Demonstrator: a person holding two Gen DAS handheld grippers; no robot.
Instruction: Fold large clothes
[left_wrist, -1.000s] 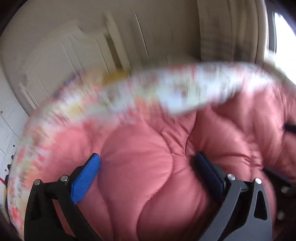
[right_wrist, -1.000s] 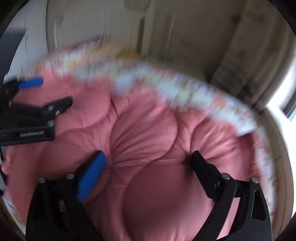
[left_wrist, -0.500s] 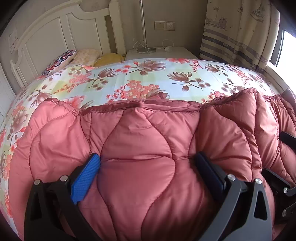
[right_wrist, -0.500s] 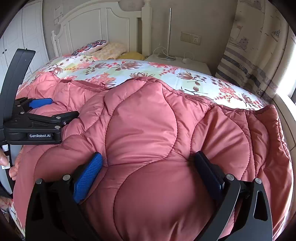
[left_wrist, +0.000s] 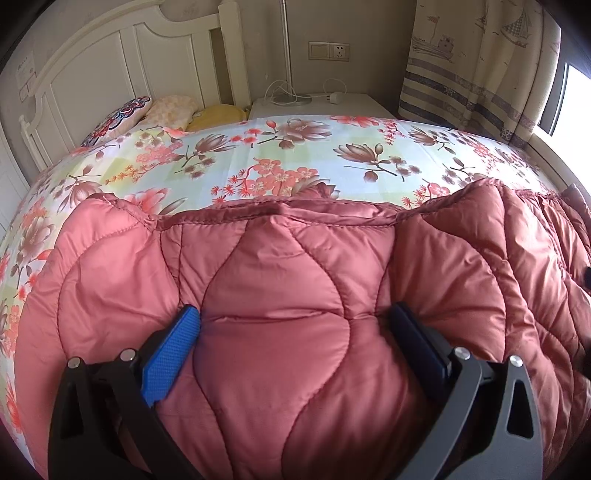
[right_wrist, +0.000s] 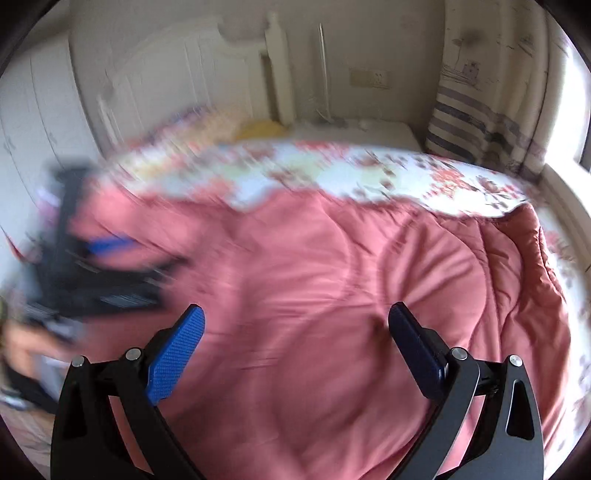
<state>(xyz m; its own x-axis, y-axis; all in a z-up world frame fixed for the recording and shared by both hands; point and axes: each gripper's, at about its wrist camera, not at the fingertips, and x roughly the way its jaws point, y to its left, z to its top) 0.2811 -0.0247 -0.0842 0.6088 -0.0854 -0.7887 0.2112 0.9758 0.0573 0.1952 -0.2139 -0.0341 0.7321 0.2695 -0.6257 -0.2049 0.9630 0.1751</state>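
Note:
A large pink-red quilted padded coat lies spread on the floral bed sheet. My left gripper has its jaws wide apart with a thick fold of the coat bulging between the blue pads. In the blurred right wrist view my right gripper is open above the coat, with nothing between its pads. The left gripper shows there as a dark blur at the left.
A white headboard and pillows stand at the far end of the bed. A white nightstand with a cable sits by the wall. A striped curtain hangs at the right by the window.
The coat has come down flat on the bed. My right gripper has let go of the fold and pulled back from it; its view is now motion-blurred. The left gripper still pinches its fold.

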